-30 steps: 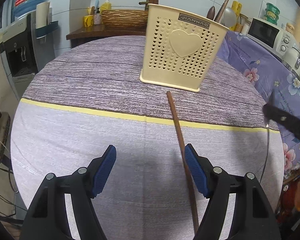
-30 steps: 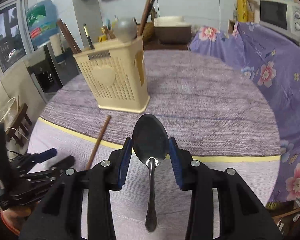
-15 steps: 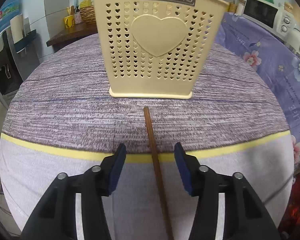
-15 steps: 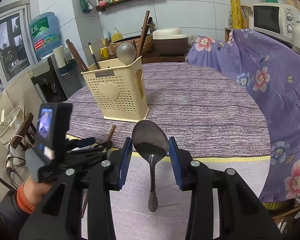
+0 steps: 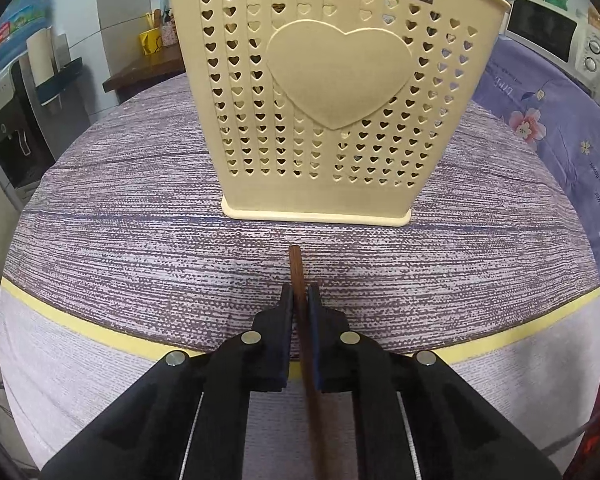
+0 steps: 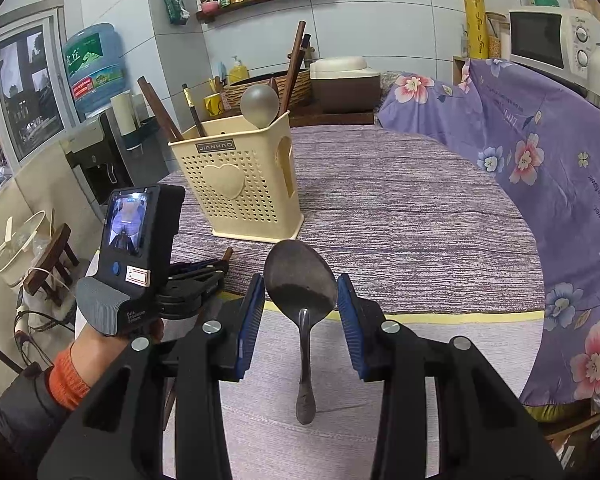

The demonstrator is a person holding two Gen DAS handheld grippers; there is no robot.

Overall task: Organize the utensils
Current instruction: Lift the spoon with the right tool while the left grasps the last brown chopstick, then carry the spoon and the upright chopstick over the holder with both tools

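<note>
**Left gripper clamps a chopstick, right gripper carries a spoon**

The left gripper (image 5: 299, 294) has its two fingers pressed narrow on a brown wooden chopstick (image 5: 300, 312). The blue pads touch the stick on both sides. A short part of the chopstick comes out ahead of the fingertips and its blunt end points at the cream utensil holder (image 5: 336, 96), which stands upright just ahead of the fingers on the table (image 5: 120, 240). Between the end of the stick and the foot of the holder there is a small gap of tablecloth. The rest of the chopstick runs back between the fingers toward the camera.

The right gripper (image 6: 301, 294) holds a metal spoon (image 6: 301, 284) between its fingers, which stand at a middle width. The bowl of the spoon sits between the two blue pads and rises a little over the fingertips; the handle hangs down and back between the fingers. Both pads meet the edges of the bowl.

In the right wrist view the utensil holder (image 6: 240, 192) is ahead and to the left of the fingers. Several dark chopsticks (image 6: 294, 68) and a second spoon (image 6: 259, 103) stand in it. The left gripper (image 6: 204, 272) is seen to the left of the right fingers, low over the table, with a hand (image 6: 116, 340) in an orange cuff (image 6: 66, 380) around its grip.
</note>
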